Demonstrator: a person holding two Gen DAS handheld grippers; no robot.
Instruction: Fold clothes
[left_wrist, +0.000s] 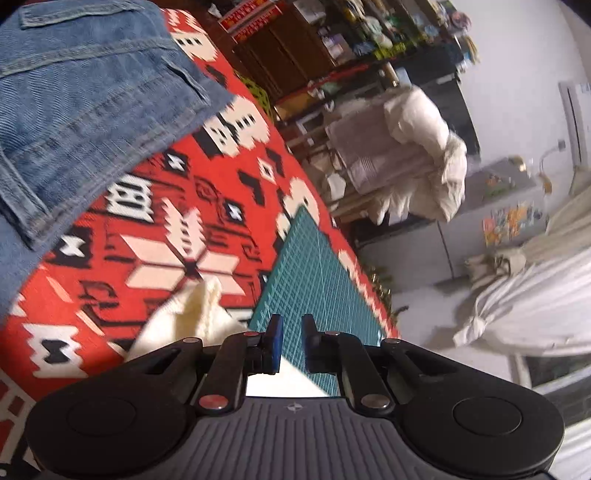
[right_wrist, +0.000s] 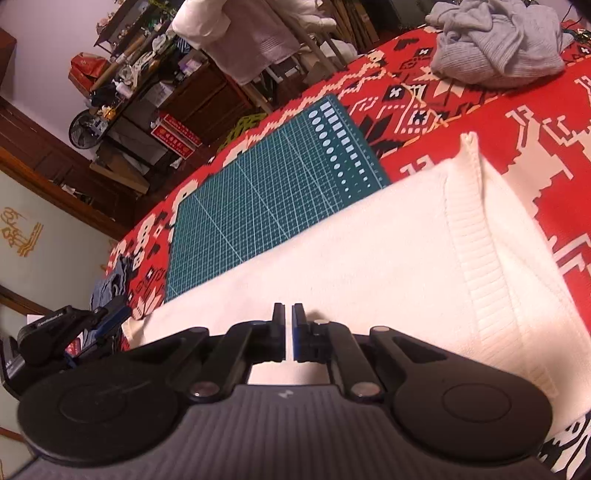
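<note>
Right wrist view: the right gripper (right_wrist: 289, 328) hangs low over a white knit garment (right_wrist: 369, 258), its jaws nearly together with only a thin slit between them and no cloth in that slit. The garment lies flat across the red patterned cloth (right_wrist: 535, 122) and overlaps the near edge of the green cutting mat (right_wrist: 266, 184); one ribbed edge stands up in a ridge at the right. A grey garment (right_wrist: 498, 40) sits crumpled at the far end, well apart.

In the left wrist view, the left gripper (left_wrist: 292, 332) shows a narrow gap between its pads and holds nothing. A denim garment (left_wrist: 81, 110) fills the upper left, and a raised corner of the white knit lies just left of the fingers.

Risks, as judged: neither gripper has cloth, so a pinch taken from this height may catch a single layer and drag the knit askew. The raised ribbed edge may fold under unevenly. The mat may shift if the knit is pulled.
</note>
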